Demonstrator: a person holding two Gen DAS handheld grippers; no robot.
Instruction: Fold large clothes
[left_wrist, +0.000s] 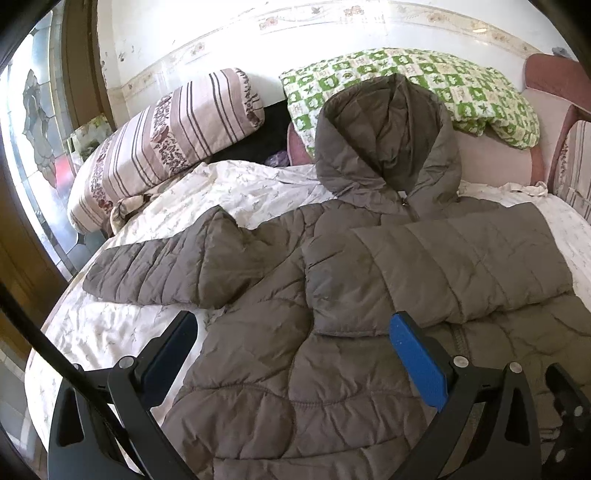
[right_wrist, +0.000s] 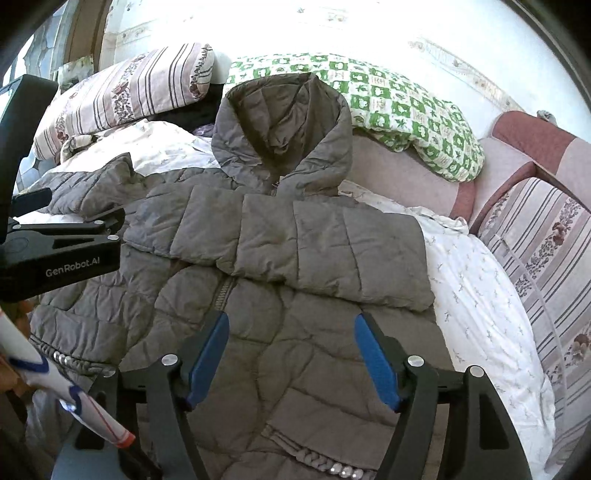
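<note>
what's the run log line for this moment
step: fold jacket | jacket: flat on bed | one sleeve across chest | other sleeve out | left hand-held gripper: open | right hand-held gripper: open

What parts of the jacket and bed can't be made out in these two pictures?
- Jacket hem: cut off by the left view's bottom edge and hidden behind the left gripper.
- Jacket's chest: covered by the folded sleeve in both views.
- Gap between the pillows: too dark.
- Window: overexposed, warped at the left view's rim.
</note>
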